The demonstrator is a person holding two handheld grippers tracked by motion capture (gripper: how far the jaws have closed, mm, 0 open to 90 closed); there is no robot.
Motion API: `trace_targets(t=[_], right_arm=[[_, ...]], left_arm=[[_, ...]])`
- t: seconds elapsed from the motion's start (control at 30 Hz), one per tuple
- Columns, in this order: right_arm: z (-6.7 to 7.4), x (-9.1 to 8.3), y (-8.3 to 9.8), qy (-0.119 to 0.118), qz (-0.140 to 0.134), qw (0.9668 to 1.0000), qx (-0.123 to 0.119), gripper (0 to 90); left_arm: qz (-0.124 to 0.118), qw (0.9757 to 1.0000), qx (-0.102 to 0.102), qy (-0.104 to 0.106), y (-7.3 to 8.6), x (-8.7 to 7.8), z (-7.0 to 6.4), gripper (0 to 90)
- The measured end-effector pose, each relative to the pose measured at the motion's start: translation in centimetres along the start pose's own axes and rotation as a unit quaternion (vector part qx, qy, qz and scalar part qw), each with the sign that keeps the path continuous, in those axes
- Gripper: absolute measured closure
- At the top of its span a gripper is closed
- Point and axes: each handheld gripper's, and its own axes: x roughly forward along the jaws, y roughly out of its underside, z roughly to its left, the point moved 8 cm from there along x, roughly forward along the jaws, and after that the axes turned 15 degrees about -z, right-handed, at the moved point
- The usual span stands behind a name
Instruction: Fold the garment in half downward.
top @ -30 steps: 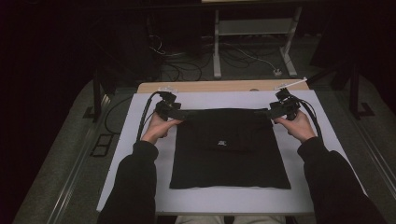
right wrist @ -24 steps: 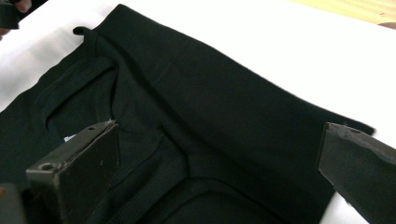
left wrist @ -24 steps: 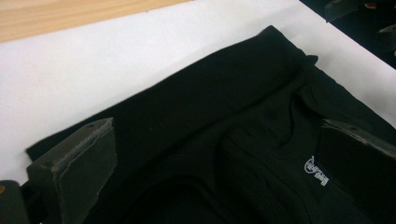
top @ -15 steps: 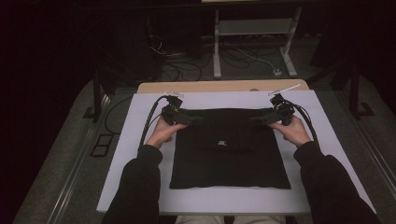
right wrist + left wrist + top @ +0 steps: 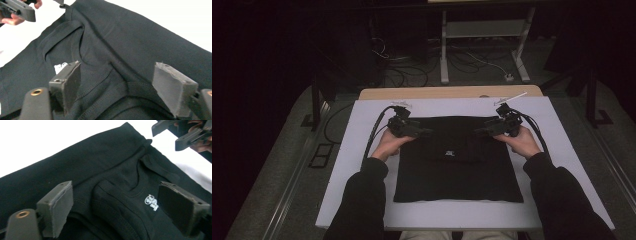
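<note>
Black T-shirt [image 5: 457, 160] folded flat, small white logo up, mid-table.

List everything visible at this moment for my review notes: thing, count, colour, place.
garment: one, black, folded flat mid-board, small white logo
board: one, white, covering the tabletop
table: one, tan edge showing beyond the board
stand: one, pale metal, on the floor behind
left gripper: one, black, at the garment's far left corner, jaws just closing, pads apart above cloth
right gripper: one, black, far right corner, same
sleeves: two, black, entering from below
</note>
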Motion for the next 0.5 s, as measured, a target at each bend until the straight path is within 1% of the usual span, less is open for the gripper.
trace_targets(t=[0.07,0.13,0.23,0.33,0.4,0.5], right_arm=[[0.1,0.1,0.1,-0.003,0.001,1.0,0.0,30.1],[0.3,0.3,0.2,-0.006,0.006,1.0,0.0,32.6],[0.4,0.5,0.3,-0.009,0.01,0.9999,-0.001,37.3],[0.4,0.7,0.5,-0.011,0.016,0.9998,0.002,40.3],[0.4,0.8,0.7,-0.012,0.02,0.9997,0.002,41.7],[0.2,1.0,0.8,-0.009,0.024,0.9997,0.005,43.5]], left_arm=[[0.007,1.0,0.001,0.002,0.3,0.1,0.0,14.6],[0.015,0.9999,0.001,0.001,0.5,0.2,0.2,16.9],[0.015,0.9999,-0.008,0.001,0.7,0.4,0.4,21.8],[0.016,0.9998,-0.013,-0.004,0.8,0.7,0.6,25.7],[0.016,0.9997,-0.016,-0.004,0.9,0.8,0.8,26.7],[0.013,0.9995,-0.025,-0.011,1.0,1.0,1.1,28.8]])
